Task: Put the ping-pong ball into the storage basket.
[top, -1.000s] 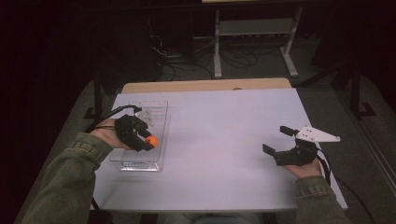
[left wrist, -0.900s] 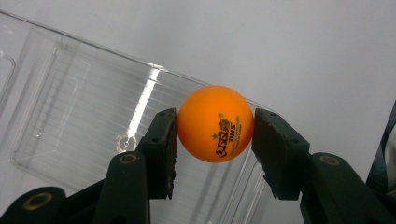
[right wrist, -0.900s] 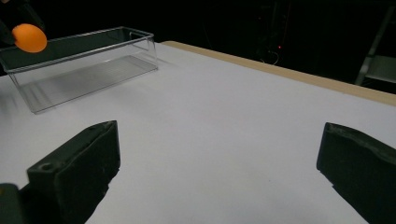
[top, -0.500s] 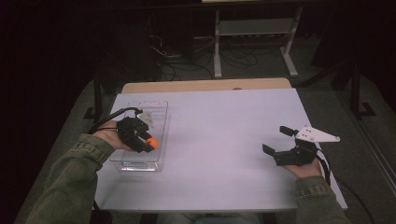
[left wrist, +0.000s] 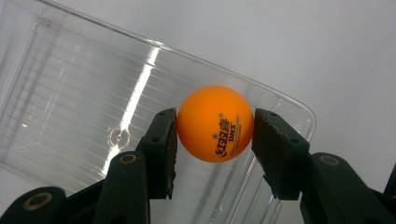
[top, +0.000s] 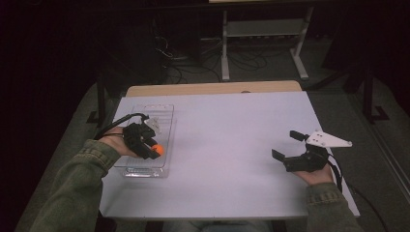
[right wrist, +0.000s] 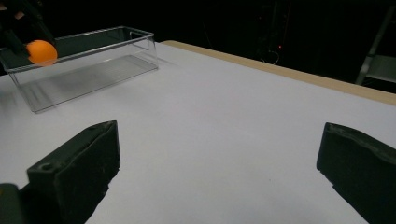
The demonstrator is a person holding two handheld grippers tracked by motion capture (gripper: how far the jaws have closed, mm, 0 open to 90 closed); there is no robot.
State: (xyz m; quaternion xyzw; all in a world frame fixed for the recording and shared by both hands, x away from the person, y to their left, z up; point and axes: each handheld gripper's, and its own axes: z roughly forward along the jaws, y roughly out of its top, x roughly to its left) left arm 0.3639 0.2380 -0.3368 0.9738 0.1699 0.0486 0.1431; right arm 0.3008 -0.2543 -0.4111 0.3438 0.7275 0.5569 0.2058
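Observation:
An orange ping-pong ball point(left wrist: 215, 123) with printed lettering sits between the black jaws of my left gripper point(left wrist: 215, 140), which is shut on it. The ball point(top: 158, 150) hangs above the right side of a clear plastic tray point(top: 164, 113) on the table's left. The ball point(right wrist: 42, 51) also shows over the tray point(right wrist: 140, 51) in the right gripper view. My right gripper point(top: 286, 146) rests at the table's right, open wide, with nothing between its jaws.
The white table top point(top: 227, 135) stretches between the two hands. A wooden strip point(top: 212, 88) runs along its far edge. Behind it, on the dark floor, stand a metal frame point(top: 261, 34) and loose cables.
The left gripper with the ball has shifted slightly to the left over the tray. The right gripper has stayed where it was.

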